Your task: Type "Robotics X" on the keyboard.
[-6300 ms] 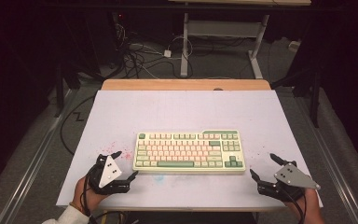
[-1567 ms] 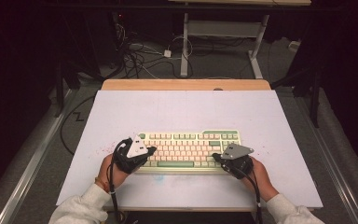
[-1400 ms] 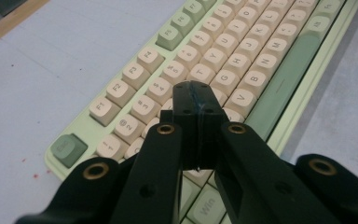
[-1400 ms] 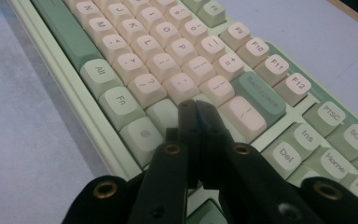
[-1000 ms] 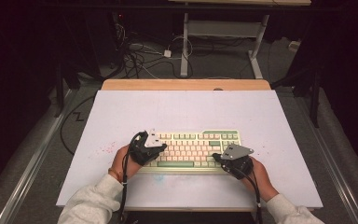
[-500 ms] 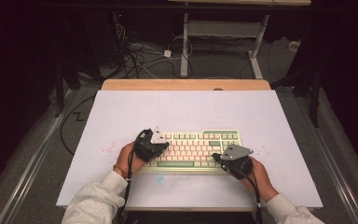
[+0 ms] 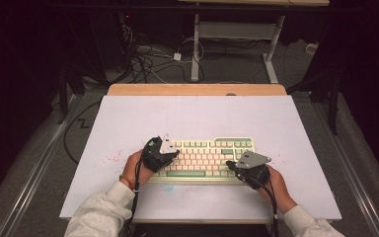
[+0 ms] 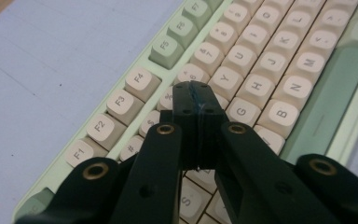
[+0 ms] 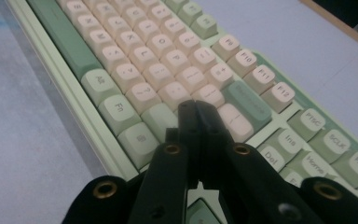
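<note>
Here, a pale green keyboard point(image 7: 205, 158) with cream keys lies on the white-covered desk point(image 7: 197, 116), near its front edge and roughly centred between the sides. Nothing on the desk serves as a container; the keyboard is the one thing lying on it.

The left gripper point(image 7: 161, 150) sits over the keyboard's left end. In the left gripper view its fingers point(image 8: 186, 105) are clenched together with nothing between them, their tips above the upper letter and number rows, just below the F-key row.

The right gripper point(image 7: 246, 166) sits over the keyboard's right end, near its front edge. In the right gripper view its fingers point(image 9: 189, 114) are likewise clenched on nothing, tips above the keys at the right end of the main block. Whether either tip touches a key I cannot tell.

Behind the keyboard the desk is bare up to its wooden back edge point(image 7: 197, 89), with open room on both sides. Faint pink specks point(image 7: 112, 158) mark the cover to the left, and a bluish smear point(image 7: 168, 187) lies in front.
</note>
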Tool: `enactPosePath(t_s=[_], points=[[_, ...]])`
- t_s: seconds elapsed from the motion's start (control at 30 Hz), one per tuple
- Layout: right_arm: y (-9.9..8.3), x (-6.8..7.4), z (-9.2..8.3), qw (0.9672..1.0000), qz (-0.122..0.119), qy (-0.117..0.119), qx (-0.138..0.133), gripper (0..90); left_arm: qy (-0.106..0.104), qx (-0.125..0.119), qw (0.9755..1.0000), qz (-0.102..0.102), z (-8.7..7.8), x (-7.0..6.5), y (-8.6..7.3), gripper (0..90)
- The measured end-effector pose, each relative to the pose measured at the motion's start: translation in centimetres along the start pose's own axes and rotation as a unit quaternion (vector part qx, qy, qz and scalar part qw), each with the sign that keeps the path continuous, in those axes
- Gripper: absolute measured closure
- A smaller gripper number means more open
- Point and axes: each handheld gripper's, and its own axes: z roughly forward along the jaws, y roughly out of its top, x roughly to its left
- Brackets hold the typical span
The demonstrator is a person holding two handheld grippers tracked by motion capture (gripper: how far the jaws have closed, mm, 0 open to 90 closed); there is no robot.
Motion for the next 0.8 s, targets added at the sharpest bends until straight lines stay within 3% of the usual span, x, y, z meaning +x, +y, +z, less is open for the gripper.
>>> enactPosePath(t_s=[0.43, 0.8], points=[[0.4, -0.5, -1.8, 0.9997, 0.006, -0.006, -0.025, 90.0, 0.005, -0.06, 0.9982, -0.003, -2.5, 0.0, -0.5, 87.3], [0.5, -0.6, -2.3, 0.9995, 0.007, -0.006, -0.03, 90.0, 0.022, -0.06, 0.9978, 0.013, -3.6, -0.1, -1.6, 84.2]])
